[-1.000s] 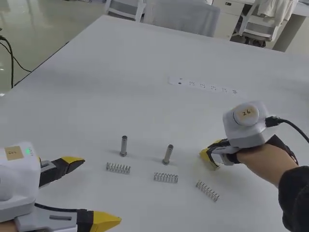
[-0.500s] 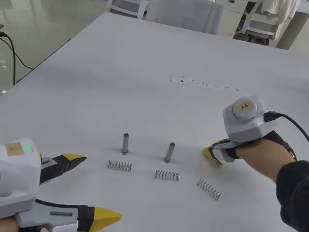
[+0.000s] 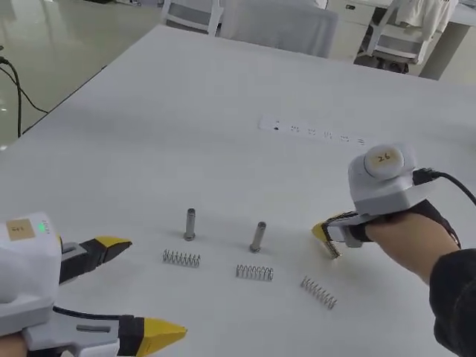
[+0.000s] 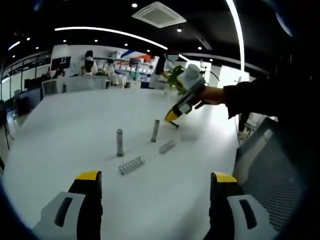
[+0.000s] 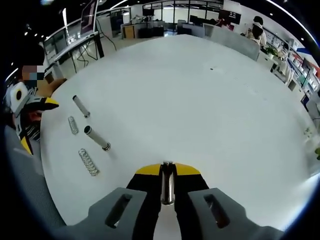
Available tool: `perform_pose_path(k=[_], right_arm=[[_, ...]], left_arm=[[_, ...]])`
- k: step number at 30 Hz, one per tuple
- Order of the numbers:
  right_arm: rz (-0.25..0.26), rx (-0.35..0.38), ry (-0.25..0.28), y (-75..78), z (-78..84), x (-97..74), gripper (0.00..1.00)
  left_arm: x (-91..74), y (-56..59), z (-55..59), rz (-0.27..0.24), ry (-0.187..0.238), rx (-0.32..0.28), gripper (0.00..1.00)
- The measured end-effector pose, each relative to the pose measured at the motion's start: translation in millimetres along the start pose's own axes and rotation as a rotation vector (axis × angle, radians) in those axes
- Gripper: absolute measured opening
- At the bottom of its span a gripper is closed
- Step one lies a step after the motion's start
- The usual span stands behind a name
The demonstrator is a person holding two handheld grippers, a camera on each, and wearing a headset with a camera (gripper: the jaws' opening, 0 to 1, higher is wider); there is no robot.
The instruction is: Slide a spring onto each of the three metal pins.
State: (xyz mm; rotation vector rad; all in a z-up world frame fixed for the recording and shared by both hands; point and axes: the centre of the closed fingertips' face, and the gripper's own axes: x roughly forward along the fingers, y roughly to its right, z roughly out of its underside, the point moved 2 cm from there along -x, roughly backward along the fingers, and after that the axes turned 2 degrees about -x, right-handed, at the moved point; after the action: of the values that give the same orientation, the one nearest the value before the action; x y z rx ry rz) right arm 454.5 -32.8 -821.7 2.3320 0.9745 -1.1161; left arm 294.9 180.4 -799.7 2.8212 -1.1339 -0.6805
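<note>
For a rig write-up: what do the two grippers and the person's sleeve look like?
The left gripper and right gripper have pale grey bodies and black jaws tipped yellow. The left bears a tan label and green light; the right a round cap marked 26 and a black cable. The sleeve is dark.

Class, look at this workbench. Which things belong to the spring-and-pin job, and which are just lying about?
Belongs to the job: left pin and middle pin, both standing; third pin, clamped in the right gripper; left spring; middle spring; right spring.

Just lying about: power strip; grey chair beyond the bench.
</note>
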Motion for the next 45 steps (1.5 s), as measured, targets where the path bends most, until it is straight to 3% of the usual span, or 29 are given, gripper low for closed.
perform_pose_path(k=[15, 34, 45], right_arm=[[0.018, -0.004, 0.064, -12.0, 2.9, -25.8, 0.05], [0.006, 0.001, 0.067, -17.1, 7.2, -29.0, 0.05], [-0.002, -0.036, 0.075, -19.1, 6.7, -28.6, 0.05]], left_arm=[[-1.8, 6.2, -5.7, 0.011, 0.006, 0.024, 0.85], [-4.5, 7.9, -6.6, 0.012, 0.005, 0.035, 0.85], [-4.7, 9.7, -5.8, 0.014, 0.002, 0.034, 0.85]])
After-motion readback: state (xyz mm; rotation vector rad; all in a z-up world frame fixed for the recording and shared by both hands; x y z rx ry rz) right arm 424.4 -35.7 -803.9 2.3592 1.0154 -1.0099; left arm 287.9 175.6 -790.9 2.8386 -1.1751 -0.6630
